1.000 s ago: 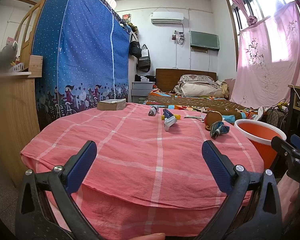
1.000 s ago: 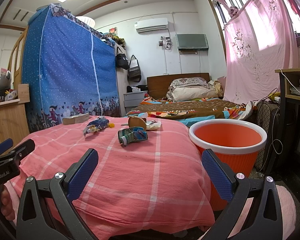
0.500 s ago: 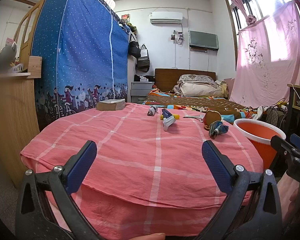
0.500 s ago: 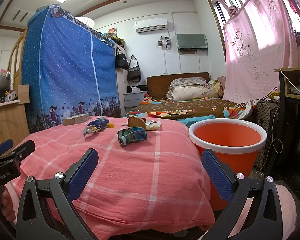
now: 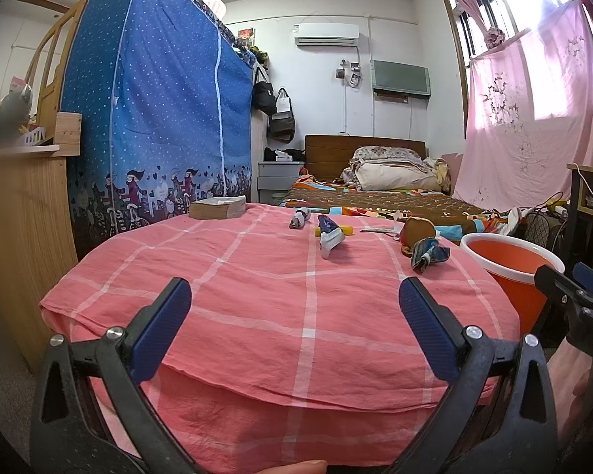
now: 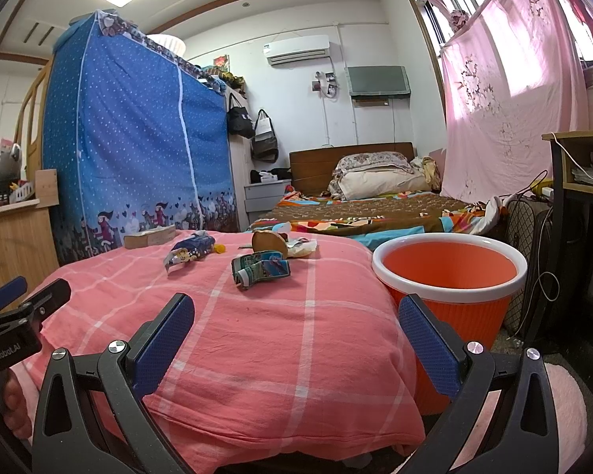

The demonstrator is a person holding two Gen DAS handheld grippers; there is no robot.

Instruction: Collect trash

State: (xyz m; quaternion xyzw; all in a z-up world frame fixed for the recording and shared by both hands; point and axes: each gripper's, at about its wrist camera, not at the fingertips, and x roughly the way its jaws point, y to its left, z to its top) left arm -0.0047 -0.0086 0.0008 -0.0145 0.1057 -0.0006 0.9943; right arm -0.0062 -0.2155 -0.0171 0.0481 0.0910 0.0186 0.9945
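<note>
Right wrist view: both tongs (image 6: pixel 296 328) (image 5: pixel 295 312) spread apart, empty, crumpled wrapper (image 6: pixel 261 269) beside orange bin (image 6: pixel 450 288).

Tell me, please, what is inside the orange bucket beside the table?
In the right wrist view, the orange bucket shows only bare orange inner wall, with no trash visible. Its white rim hides the bottom, so the lowest part cannot be checked.
</note>
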